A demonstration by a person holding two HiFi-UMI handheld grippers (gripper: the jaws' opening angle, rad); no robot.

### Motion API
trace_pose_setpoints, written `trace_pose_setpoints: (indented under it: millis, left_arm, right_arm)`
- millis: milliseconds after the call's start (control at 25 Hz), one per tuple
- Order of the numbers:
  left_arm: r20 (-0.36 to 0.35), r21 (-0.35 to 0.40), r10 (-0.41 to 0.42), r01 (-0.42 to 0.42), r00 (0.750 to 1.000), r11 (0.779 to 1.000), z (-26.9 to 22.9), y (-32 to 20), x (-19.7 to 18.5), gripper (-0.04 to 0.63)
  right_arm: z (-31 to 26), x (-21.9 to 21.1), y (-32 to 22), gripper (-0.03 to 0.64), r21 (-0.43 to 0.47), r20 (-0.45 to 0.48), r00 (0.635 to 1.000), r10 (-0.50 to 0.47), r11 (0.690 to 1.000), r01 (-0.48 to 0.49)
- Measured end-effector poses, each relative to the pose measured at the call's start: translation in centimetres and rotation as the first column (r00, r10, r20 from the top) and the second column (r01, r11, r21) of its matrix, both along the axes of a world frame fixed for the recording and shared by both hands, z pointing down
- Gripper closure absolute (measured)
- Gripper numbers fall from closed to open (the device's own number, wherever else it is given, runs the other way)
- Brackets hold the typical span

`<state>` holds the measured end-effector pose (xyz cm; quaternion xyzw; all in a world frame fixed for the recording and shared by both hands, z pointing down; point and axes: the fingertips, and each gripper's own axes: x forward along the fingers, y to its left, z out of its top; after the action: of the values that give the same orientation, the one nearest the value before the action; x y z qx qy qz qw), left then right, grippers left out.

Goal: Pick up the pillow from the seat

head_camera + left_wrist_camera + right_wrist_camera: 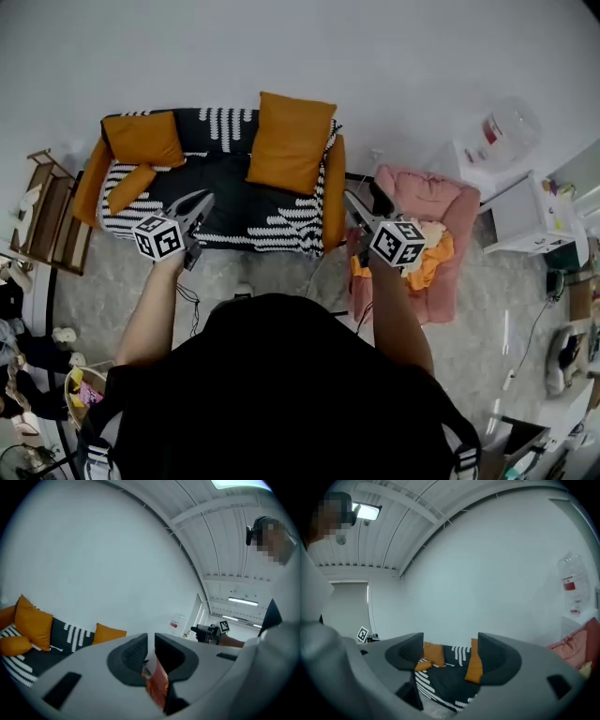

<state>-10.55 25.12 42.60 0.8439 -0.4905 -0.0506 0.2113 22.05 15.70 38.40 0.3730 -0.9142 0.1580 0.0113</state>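
Note:
A black-and-white patterned sofa [234,214] stands against the wall. On it, a large orange pillow [291,141] leans at the right, a second orange pillow [143,138] sits in the left corner, and a small orange bolster [131,187] lies below that one. My left gripper [199,204] hovers over the seat's front, shut, with nothing held. My right gripper [366,204] is open by the sofa's right arm. The right gripper view frames the sofa [445,679] and large pillow [475,665] between the open right gripper [450,651]. The left gripper [150,648] points past the sofa's right end.
A pink armchair [427,211] with an orange cloth [433,258] stands right of the sofa. A wooden side table [47,220] is at the left. A white cabinet [530,217] and a water bottle [506,127] are at the far right. Cables lie on the floor.

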Motion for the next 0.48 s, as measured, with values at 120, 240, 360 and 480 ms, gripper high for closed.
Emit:
trace_pose_setpoints:
  millis: [120,240,360,480]
  left_arm:
    - [0.003,0.000,0.005,-0.005,1.000,1.000,-0.1,0.2,0.5,0.545]
    - [0.008,-0.008,0.010,-0.010,1.000,1.000,0.1,0.5,0.7,0.545]
    - [0.009,-0.017,0.003,-0.003,1.000,1.000,0.4,0.5,0.3,0.545]
    - [0.010,-0.016,-0.002,0.002,1.000,1.000,0.5,0.1,0.0,0.543]
  right_arm:
    - [0.2,0.8,0.0,0.250,-0.012,0.024,1.000,0.017,1.000,-0.016]
    - [0.7,1.1,0.1,0.250,-0.025,0.034,0.999,0.020,1.000,-0.020]
    - [0.9,1.1,0.1,0.250,-0.031,0.040,0.999,0.024,0.999,-0.023]
    - [1.2,1.1,-0.2,0.250,-0.037,0.041,0.999,0.030,0.999,-0.029]
